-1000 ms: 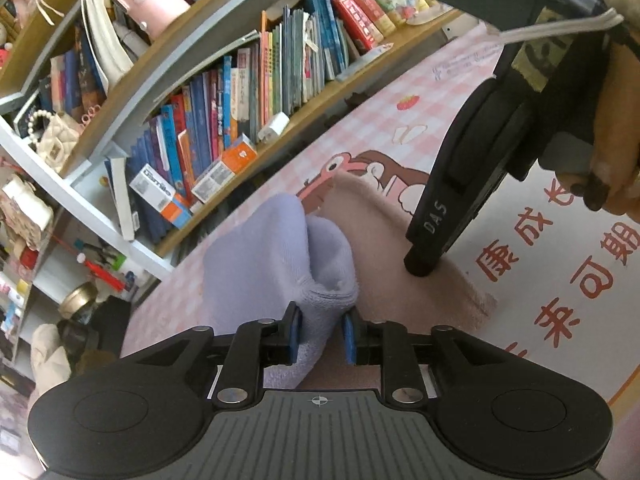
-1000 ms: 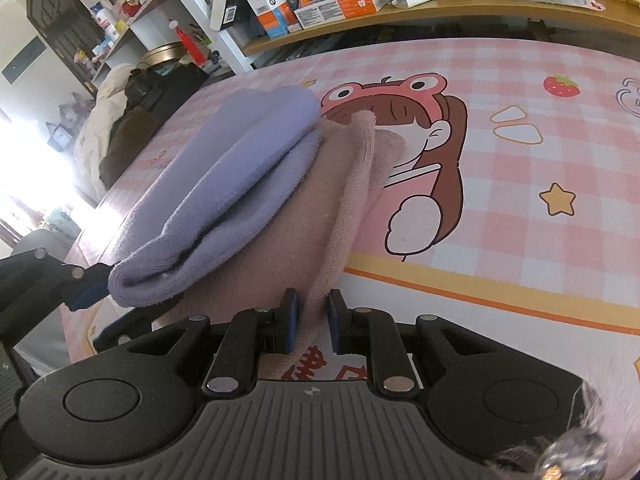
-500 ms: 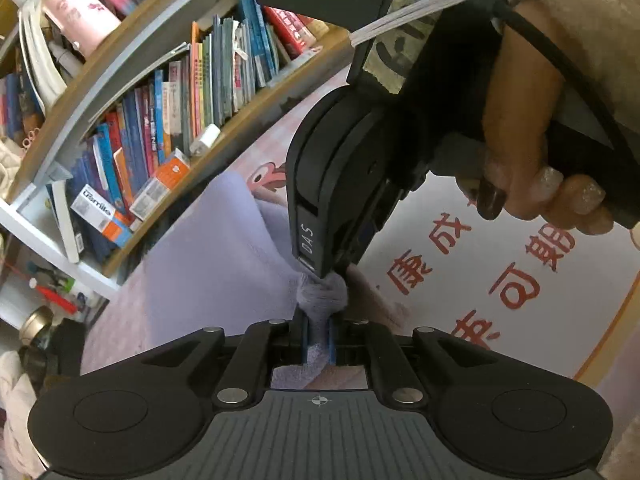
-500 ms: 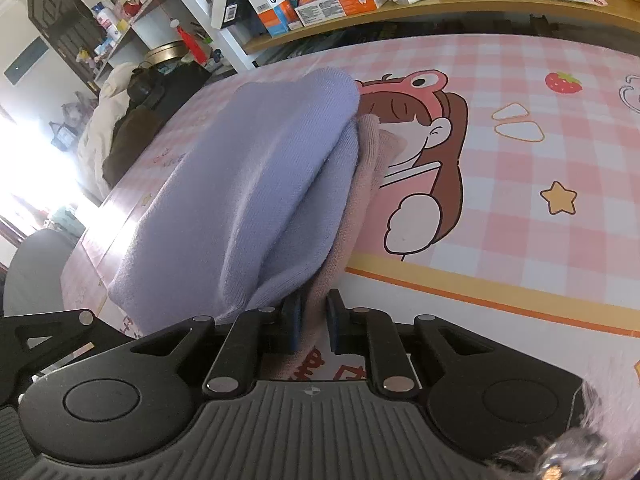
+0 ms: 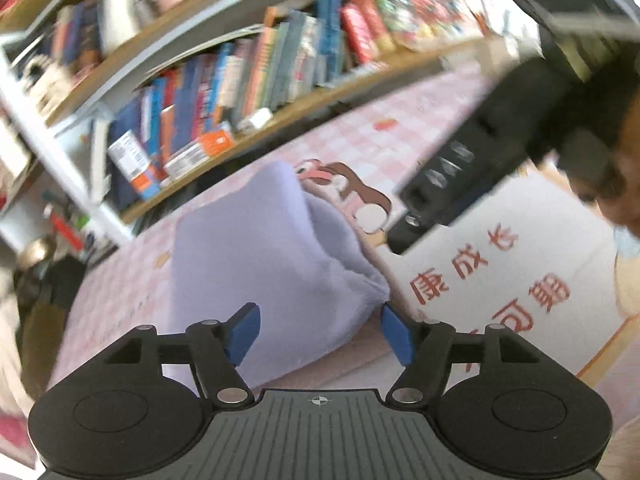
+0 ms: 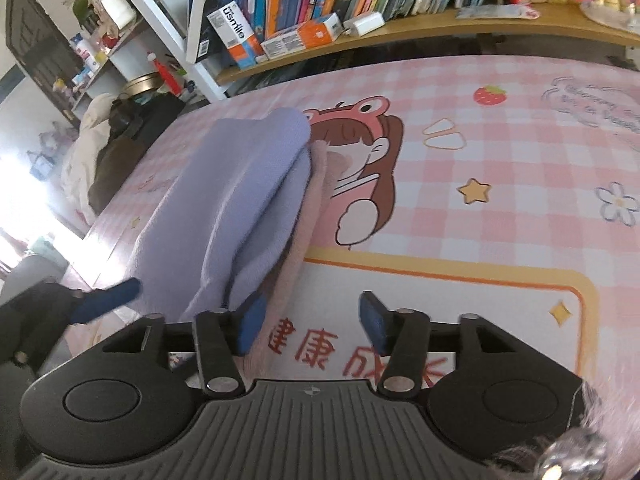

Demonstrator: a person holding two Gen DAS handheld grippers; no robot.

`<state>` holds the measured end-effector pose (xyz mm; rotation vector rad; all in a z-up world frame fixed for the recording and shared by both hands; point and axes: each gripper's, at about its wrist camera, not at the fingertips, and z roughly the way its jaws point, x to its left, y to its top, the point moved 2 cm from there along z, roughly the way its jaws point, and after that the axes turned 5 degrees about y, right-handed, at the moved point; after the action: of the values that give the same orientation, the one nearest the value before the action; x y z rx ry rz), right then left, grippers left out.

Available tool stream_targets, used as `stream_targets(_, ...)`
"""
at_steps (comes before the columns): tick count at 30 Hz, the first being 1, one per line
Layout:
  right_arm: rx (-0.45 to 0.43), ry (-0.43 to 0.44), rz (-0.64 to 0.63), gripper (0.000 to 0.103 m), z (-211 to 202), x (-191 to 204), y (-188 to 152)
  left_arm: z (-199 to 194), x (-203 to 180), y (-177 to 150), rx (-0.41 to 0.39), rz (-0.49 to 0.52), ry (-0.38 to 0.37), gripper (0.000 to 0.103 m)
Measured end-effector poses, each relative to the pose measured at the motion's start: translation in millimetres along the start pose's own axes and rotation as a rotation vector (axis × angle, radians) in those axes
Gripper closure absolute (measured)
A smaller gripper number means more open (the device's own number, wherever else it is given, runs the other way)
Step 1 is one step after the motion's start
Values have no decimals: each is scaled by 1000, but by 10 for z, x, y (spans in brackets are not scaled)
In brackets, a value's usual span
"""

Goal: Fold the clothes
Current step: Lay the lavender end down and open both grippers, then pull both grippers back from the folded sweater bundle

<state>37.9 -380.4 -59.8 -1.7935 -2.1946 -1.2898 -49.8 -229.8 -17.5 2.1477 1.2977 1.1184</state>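
Both claws spread wide, folded cloth sitting on the table

Left wrist view: the left gripper [image 5: 318, 334] has its blue pads apart with nothing pinched, and the folded lavender garment [image 5: 256, 264] lies right in front on the pink checked tablecloth [image 5: 400, 120], the right gripper's body hanging above it, a bit blurry. Right wrist view: the right gripper [image 6: 310, 324] is spread too, empty, with the lavender garment [image 6: 240, 196] stacked on a pinkish-beige cloth [image 6: 312, 200] just ahead to the left, bookshelf [image 6: 360, 36] behind.

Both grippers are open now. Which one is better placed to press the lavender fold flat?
Left, probably. The left gripper faces the lavender cloth, which lies between its open fingers. The right gripper is open over the mat, with the cloth off to its left.
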Motion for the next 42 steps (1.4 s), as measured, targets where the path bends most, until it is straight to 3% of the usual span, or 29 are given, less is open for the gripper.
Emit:
stream_targets(2, -8, -31, -20, 38, -66, 49, -52, -107, 87, -18, -5, -59, 9, 31)
stream_targets(10, -17, -146, -83, 27, -243, 248, -326, -270, 361, -126, -7, -231, 69, 22)
stream_targets(13, -25, -172, -104, 19, -277, 336, -397, -234, 463, -175, 2, -290, 63, 22)
stream_targets(19, -46, -240, -78, 17, -309, 436, -513, -192, 649, -317, 4, -364, 10, 16)
stream_targets(25, -52, -286, -44, 17, -264, 662, -622, -203, 785, -434, -10, -348, -77, 14)
stream_targets(36, -99, -370, 29, 13, -156, 1095, -815, -191, 1196, -627, -41, -304, -164, 10)
stream_targets(42, -127, -413, 70, 13, -101, 1318, -913, -27, 1416, -574, -56, -368, -242, 10)
